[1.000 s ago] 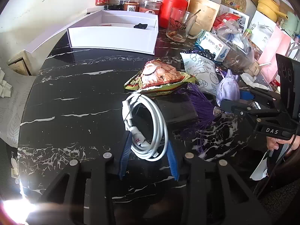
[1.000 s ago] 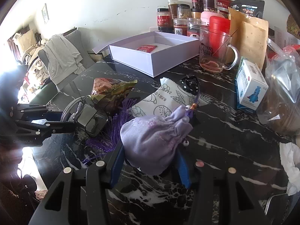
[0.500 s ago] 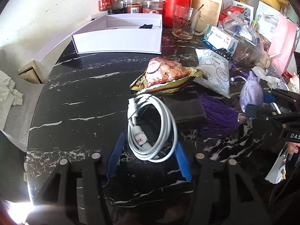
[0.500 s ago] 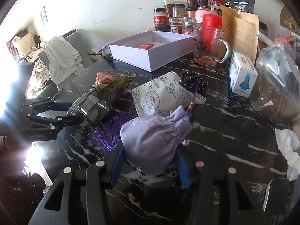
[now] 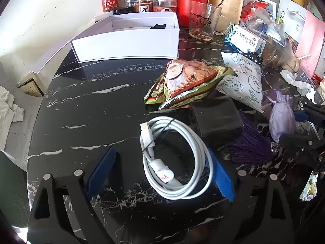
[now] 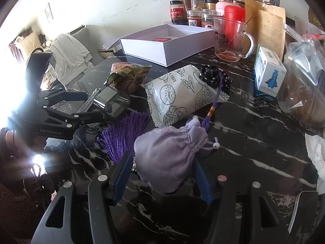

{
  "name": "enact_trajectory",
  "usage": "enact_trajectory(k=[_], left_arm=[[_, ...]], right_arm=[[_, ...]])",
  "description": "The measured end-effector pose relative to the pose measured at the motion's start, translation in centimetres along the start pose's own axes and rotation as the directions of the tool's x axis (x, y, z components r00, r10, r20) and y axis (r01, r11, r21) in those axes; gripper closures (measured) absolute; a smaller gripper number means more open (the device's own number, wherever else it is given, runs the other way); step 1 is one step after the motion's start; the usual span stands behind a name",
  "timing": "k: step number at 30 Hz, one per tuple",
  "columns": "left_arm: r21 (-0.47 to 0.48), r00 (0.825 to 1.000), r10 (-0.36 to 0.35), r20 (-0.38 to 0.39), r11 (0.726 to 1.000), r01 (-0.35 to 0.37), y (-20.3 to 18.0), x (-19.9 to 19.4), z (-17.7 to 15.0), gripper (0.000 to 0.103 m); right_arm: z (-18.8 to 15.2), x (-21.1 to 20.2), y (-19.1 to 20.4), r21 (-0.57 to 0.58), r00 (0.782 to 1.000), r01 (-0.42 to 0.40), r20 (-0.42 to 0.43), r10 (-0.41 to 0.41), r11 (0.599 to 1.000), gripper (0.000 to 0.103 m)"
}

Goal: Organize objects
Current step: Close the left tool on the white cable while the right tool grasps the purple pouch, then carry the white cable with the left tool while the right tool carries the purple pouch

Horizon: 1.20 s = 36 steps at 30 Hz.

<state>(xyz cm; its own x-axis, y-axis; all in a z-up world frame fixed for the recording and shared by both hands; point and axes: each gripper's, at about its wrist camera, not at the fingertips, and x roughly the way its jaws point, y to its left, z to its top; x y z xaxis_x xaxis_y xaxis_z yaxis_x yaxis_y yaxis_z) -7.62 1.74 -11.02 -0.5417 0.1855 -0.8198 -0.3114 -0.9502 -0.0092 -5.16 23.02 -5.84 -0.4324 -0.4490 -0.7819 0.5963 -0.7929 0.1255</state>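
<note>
A coiled white cable [image 5: 172, 158] lies on the black marble table [image 5: 91, 105], between the wide-open blue fingers of my left gripper [image 5: 160, 168]; its right side touches the right finger. My right gripper [image 6: 162, 172] is shut on a lilac drawstring pouch [image 6: 170, 152], which also shows in the left wrist view [image 5: 281, 120]. A purple tassel [image 6: 124, 134] lies beside the pouch. An open white box [image 5: 126, 38] stands at the back of the table, also in the right wrist view [image 6: 168, 44].
A snack bag [image 5: 186, 81], a white patterned packet [image 5: 243, 81] and a black block [image 5: 217, 120] lie mid-table. Jars [image 5: 142, 0], a red canister [image 5: 193, 4], a glass mug [image 5: 203, 22] and a medicine box [image 5: 245, 40] crowd the back and right.
My left gripper has opened wide and let go of the cable, pulling back a little. My right gripper still holds the pouch and has drawn back slightly.
</note>
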Motion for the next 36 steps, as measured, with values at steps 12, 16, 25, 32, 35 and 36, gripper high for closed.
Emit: enact_trajectory(k=[12, 16, 25, 32, 35, 36], left_arm=[[0.033, 0.999, -0.024, 0.034, 0.999, 0.023, -0.5, 0.2, 0.4, 0.028], [0.042, 0.999, -0.027, 0.033, 0.999, 0.026, -0.8, -0.2, 0.5, 0.047], [-0.019, 0.999, -0.03, 0.02, 0.999, 0.03, -0.2, -0.9, 0.2, 0.049], [-0.017, 0.998, -0.014, 0.06, 1.0, 0.015, -0.3, -3.6, 0.1, 0.049], [-0.012, 0.997, -0.005, 0.077, 1.0, 0.006, -0.6, -4.8, 0.3, 0.049], [-0.01, 0.997, -0.002, 0.082, 1.0, 0.003, -0.7, -5.2, 0.3, 0.049]], right_arm=[[0.7, 1.4, 0.7, -0.027, 1.0, 0.025, -0.001, -0.025, 0.999, 0.028], [0.7, 1.3, 0.6, -0.029, 0.999, 0.038, 0.009, -0.038, 0.999, 0.047], [0.3, -0.3, -0.5, 0.026, 0.999, 0.014, 0.042, -0.015, 1.0, 0.053], [0.6, -2.6, -0.7, 0.027, 0.995, 0.02, 0.1, -0.022, 0.999, 0.053], [0.8, -3.5, -0.3, 0.015, 0.992, 0.023, 0.123, -0.024, 1.0, 0.053], [0.9, -3.9, -0.2, 0.011, 0.991, 0.024, 0.131, -0.025, 1.0, 0.053]])
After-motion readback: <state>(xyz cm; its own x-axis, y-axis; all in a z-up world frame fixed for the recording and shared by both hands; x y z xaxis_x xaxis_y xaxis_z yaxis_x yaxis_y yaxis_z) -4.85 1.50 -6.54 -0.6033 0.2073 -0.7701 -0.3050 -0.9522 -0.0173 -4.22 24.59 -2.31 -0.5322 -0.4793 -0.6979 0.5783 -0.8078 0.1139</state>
